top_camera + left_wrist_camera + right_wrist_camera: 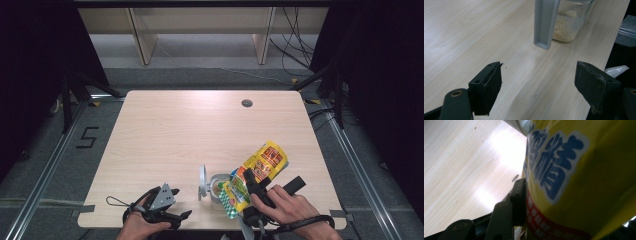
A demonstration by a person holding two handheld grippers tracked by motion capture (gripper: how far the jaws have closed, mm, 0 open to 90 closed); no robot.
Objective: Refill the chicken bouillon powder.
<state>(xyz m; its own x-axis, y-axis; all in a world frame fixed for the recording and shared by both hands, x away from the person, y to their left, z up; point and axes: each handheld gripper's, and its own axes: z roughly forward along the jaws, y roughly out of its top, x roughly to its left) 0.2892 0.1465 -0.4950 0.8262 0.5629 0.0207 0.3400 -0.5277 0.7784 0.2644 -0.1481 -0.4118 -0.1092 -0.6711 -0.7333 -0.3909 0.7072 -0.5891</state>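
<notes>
At the near edge of the surface (165,125), the left gripper (537,82) rests low with its jaws spread and nothing between them, pointed toward the jar (571,22). Just to its right, the right gripper (252,187) has its jaws pinching the yellow pouch (255,172), which is tilted with its lower end over the jar's mouth. The jar stands near the front edge with pale crumbs in its bottom, its grey lid (202,181) standing up at its left side.
</notes>
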